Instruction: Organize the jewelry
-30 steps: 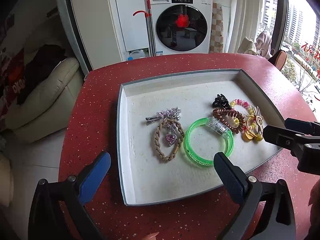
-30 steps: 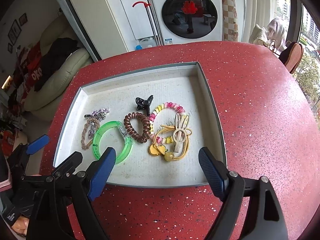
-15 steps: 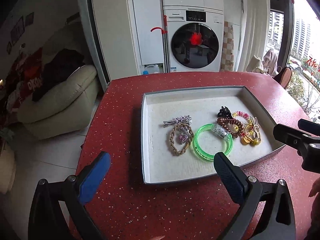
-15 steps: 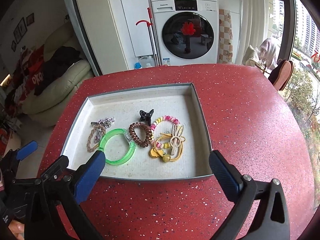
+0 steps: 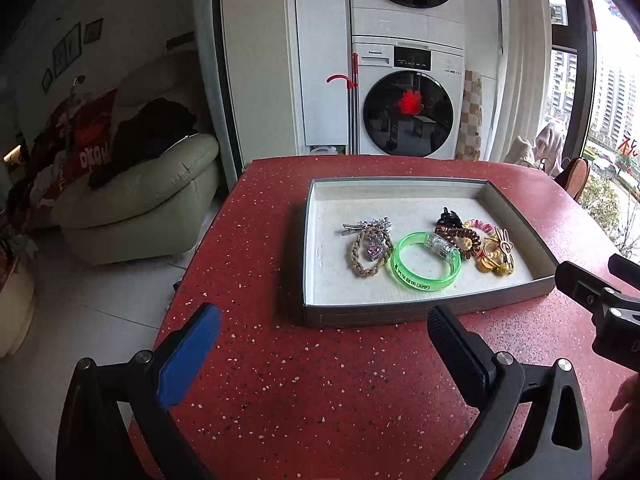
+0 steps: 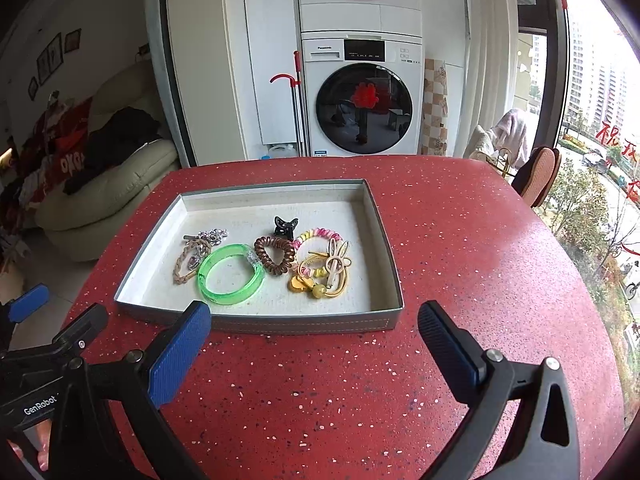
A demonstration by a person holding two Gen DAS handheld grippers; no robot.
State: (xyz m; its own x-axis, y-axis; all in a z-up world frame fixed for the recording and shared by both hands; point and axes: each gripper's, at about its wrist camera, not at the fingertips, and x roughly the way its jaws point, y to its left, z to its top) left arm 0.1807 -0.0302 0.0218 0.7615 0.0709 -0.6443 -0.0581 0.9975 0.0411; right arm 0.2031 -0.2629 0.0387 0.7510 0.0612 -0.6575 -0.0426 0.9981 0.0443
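Left gripper (image 5: pixel 324 354) and right gripper (image 6: pixel 314 342) both gape wide and empty over the red speckled table's (image 6: pixel 460 264) near edge. Inside the shallow grey tray (image 6: pixel 384 236), braided tan loop (image 6: pixel 185 264), translucent green bangle (image 6: pixel 231 274), brown coil tie (image 6: pixel 275 255) and yellow bunny clip cluster (image 6: pixel 326 272) lie touching, so one grab risks dragging neighbours.

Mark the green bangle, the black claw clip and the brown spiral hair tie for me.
green bangle (image 6: pixel 224 299): right wrist view, on its near rim.
black claw clip (image 6: pixel 285 227): right wrist view, on its middle.
brown spiral hair tie (image 6: pixel 261 249): right wrist view, on its left coil.
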